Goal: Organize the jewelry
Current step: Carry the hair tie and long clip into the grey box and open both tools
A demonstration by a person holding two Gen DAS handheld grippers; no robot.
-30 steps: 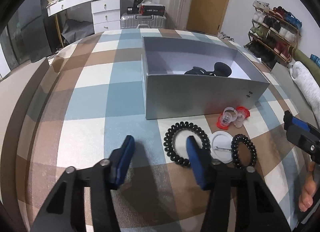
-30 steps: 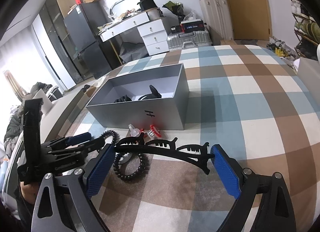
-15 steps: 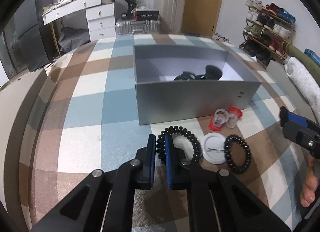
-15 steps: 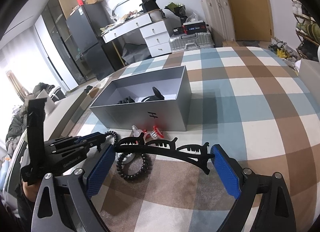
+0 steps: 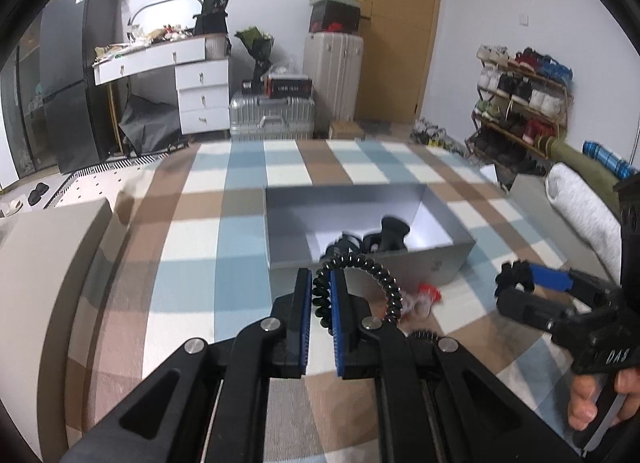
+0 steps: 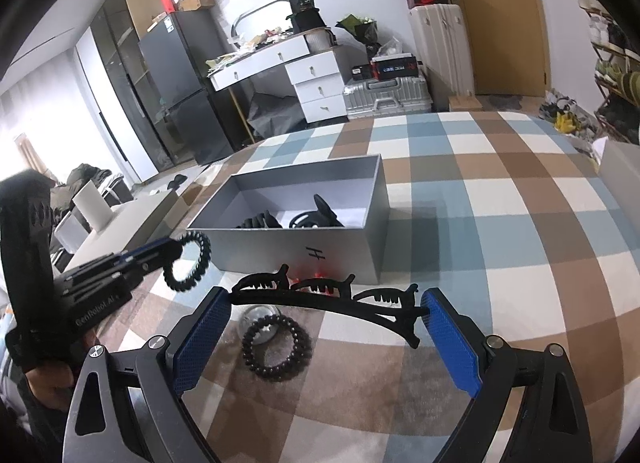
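The open grey cardboard box [image 6: 304, 219] sits on the blue, brown and white checked cloth [image 6: 500, 199], a few dark pieces already inside it. In front of the box, my right gripper [image 6: 324, 327] spans the long black toothed plastic hair clip [image 6: 328, 297] end to end between wide-set pads. It looks stiff and light, and I judge its thin teeth could snap if squeezed hard. To the left of the box front, my left gripper [image 5: 320, 303] is pinched shut on one side of the black spiral hair tie [image 5: 360, 283], clear of the cloth. The coil is springy and almost weightless, so a single strand is hold enough. A black beaded bracelet [image 6: 276, 347] lies on the cloth nearer me than the box.
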